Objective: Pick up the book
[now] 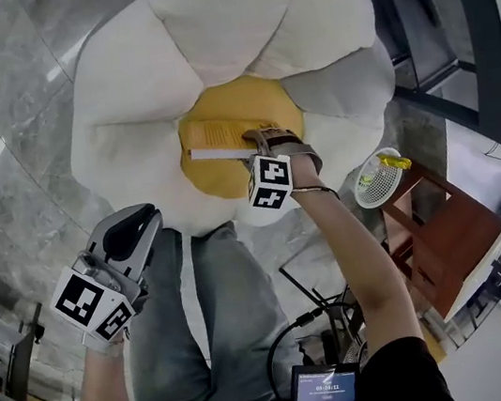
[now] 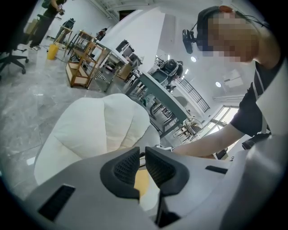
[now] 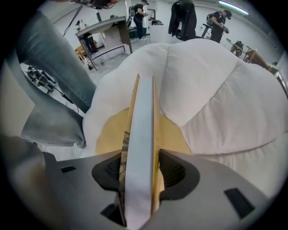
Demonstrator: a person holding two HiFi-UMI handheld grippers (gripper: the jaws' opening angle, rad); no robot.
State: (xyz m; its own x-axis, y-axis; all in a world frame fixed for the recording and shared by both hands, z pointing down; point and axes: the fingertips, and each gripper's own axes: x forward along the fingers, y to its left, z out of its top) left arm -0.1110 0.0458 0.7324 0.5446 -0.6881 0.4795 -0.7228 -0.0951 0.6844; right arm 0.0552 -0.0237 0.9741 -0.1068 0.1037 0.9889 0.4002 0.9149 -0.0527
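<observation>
A yellow-covered book [image 1: 214,138] lies at the yellow centre [image 1: 228,178] of a big white flower-shaped cushion seat [image 1: 128,120]. My right gripper [image 1: 256,146] points down at the book's near end and is shut on it. In the right gripper view the book [image 3: 141,130] stands edge-on between the pads [image 3: 173,170], white page block toward the camera. My left gripper [image 1: 140,225] hangs low at the left, away from the book, over the person's leg. In its own view the left gripper [image 2: 142,155] is shut with nothing between its jaws, facing the cushion seat [image 2: 90,130].
A grey cushion [image 1: 341,84] rests on the seat's right side. A brown wooden side table [image 1: 447,238] with a white mesh basket [image 1: 380,181] stands to the right. The person's jeans-clad legs [image 1: 223,323] and cables [image 1: 296,330] are near the seat's front. The floor is grey marble [image 1: 3,141].
</observation>
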